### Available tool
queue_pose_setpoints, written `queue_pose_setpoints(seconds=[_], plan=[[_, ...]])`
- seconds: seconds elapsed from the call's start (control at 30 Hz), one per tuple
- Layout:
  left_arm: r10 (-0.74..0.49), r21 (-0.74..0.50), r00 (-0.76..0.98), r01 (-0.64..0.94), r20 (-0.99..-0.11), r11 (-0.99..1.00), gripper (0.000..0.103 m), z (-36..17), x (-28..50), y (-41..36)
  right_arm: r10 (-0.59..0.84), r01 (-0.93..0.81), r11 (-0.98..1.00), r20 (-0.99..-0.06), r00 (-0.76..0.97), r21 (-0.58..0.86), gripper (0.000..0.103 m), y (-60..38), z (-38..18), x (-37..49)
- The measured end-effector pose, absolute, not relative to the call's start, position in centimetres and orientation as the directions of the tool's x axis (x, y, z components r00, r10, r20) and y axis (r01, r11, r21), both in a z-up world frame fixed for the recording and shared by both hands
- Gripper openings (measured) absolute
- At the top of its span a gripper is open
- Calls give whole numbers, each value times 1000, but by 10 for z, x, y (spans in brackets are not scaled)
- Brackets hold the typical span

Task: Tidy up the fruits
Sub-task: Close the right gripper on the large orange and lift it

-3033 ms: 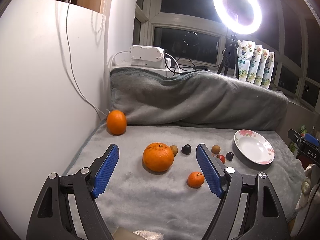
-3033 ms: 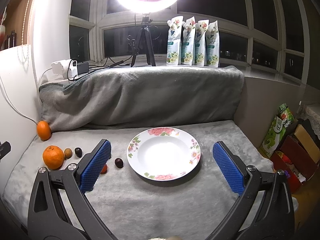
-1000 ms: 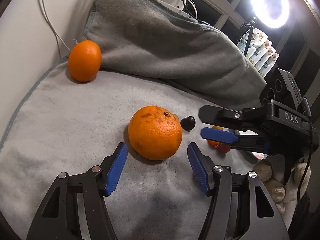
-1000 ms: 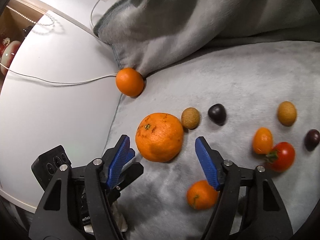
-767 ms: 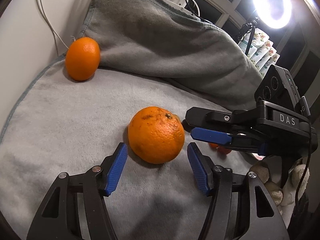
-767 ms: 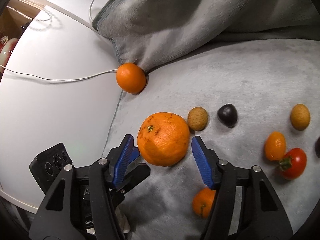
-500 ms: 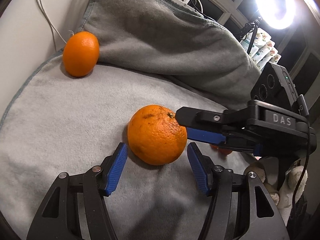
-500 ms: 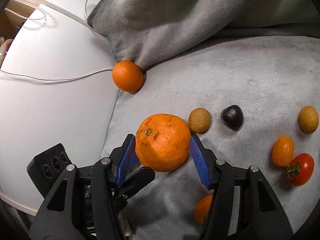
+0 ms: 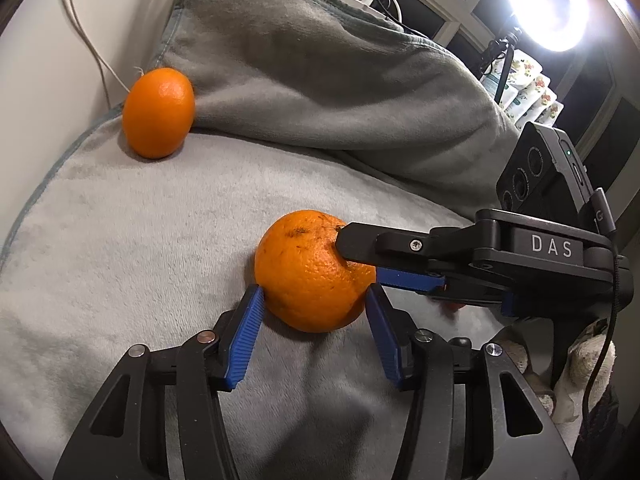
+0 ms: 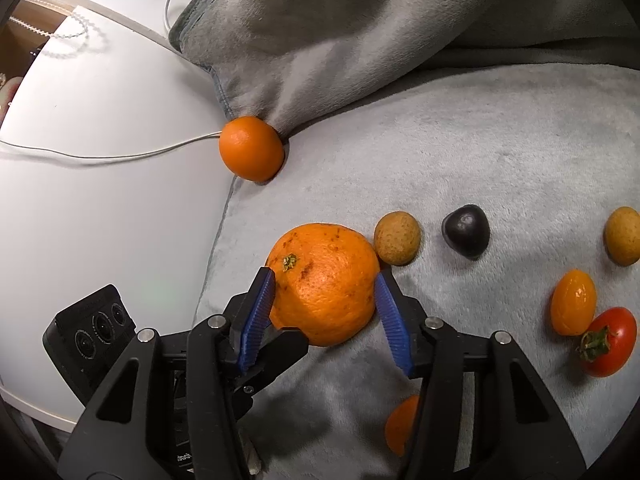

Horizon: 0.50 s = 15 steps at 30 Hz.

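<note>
A large bumpy orange (image 9: 314,272) (image 10: 324,282) rests on the grey blanket. My left gripper (image 9: 314,300) has its blue pads against both sides of it. My right gripper (image 10: 325,288) comes in from the right and also has its pads touching both sides of the same orange; it shows in the left wrist view (image 9: 460,256). A smaller smooth orange (image 9: 158,114) (image 10: 251,148) lies at the blanket's back left corner.
Small fruits lie right of the big orange: a brown one (image 10: 397,238), a dark one (image 10: 466,230), another brown one (image 10: 622,235), a kumquat (image 10: 573,302), a tomato (image 10: 608,342), a small mandarin (image 10: 402,424). A white wall (image 10: 100,200) with a cable borders the left.
Both grippers moved in on the large orange and narrowed. Their pads, apart from it before, now touch its sides. The plate has left the views.
</note>
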<state>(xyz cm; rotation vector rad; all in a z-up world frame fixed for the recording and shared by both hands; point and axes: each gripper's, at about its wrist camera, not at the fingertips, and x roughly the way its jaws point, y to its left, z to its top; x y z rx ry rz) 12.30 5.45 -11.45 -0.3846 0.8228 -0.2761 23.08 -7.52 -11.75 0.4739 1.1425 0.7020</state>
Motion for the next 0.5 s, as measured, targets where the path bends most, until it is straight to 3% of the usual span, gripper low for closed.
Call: queue_pose_setpoints(seconds=[0.5], plan=[[-343, -374, 688, 111, -640, 921, 51, -96, 109, 34, 726, -288, 688, -629, 279, 667, 53, -94, -103, 212]])
